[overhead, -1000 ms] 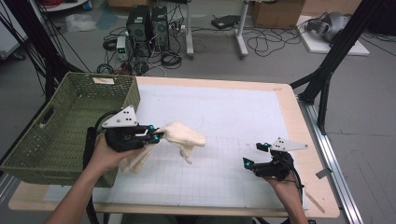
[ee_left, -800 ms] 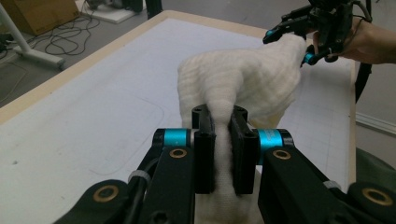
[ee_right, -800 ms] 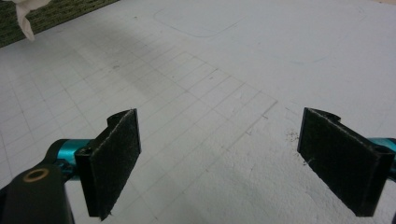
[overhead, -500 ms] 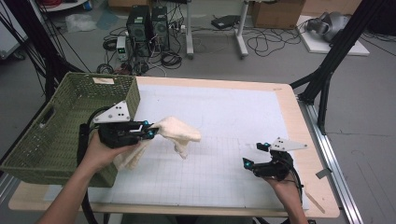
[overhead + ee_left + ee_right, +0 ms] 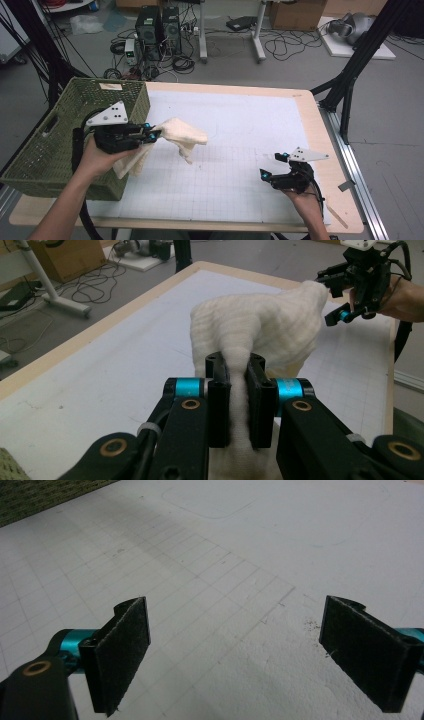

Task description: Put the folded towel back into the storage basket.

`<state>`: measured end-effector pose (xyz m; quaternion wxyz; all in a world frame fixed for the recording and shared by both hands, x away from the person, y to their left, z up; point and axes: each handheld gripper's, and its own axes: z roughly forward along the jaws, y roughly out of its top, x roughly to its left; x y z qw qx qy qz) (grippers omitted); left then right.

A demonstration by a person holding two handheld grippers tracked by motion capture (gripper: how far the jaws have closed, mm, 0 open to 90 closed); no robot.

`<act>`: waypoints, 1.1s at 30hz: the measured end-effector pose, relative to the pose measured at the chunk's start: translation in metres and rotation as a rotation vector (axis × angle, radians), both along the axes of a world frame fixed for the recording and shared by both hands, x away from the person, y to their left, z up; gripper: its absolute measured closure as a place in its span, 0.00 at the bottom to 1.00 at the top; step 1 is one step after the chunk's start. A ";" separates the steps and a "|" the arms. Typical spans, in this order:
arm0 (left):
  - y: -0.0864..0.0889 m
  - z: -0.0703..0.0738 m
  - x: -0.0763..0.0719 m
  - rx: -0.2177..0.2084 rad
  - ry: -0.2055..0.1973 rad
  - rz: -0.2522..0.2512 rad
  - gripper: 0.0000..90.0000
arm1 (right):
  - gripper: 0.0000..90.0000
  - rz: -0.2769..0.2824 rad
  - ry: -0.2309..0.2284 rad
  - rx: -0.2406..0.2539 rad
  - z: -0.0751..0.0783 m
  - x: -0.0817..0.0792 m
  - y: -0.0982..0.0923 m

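Note:
A cream towel (image 5: 181, 135) hangs off the table, pinched in my left gripper (image 5: 153, 134) beside the green basket (image 5: 60, 135). One end droops to the right, another hangs down past the hand. In the left gripper view the two black jaws are shut on a fold of the towel (image 5: 260, 330), which bulges out beyond my left gripper (image 5: 239, 390). My right gripper (image 5: 272, 167) rests low near the table's front right, open, with nothing between its pads (image 5: 125, 650); my right gripper (image 5: 250, 650) looks along the white mat (image 5: 240, 555).
The woven green basket stands at the table's left edge, its near wall (image 5: 90, 187) by my left forearm. A white gridded mat (image 5: 235, 135) covers the tabletop. Beyond the table lie computer towers (image 5: 160, 25), cables and black frame legs (image 5: 350, 75).
My left gripper has lifted the towel up and drawn it left toward the basket. The right gripper has stayed where it was.

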<state>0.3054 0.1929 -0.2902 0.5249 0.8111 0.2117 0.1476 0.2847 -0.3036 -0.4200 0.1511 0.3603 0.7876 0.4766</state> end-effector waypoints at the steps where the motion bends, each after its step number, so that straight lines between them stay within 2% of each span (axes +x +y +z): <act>1: 0.002 0.001 0.000 -0.003 -0.003 0.004 0.91 | 0.14 -0.002 0.007 0.001 0.000 0.000 0.000; 11: 0.019 0.013 0.002 -0.017 -0.019 0.047 0.91 | 0.14 -0.002 0.008 -0.004 -0.001 0.000 0.001; 26: 0.046 0.011 0.005 -0.014 -0.010 0.113 0.91 | 0.14 0.002 0.008 -0.010 -0.002 0.001 0.002; 33: 0.063 0.009 0.005 -0.017 -0.006 0.162 0.91 | 0.14 0.003 0.009 -0.011 -0.002 0.001 0.003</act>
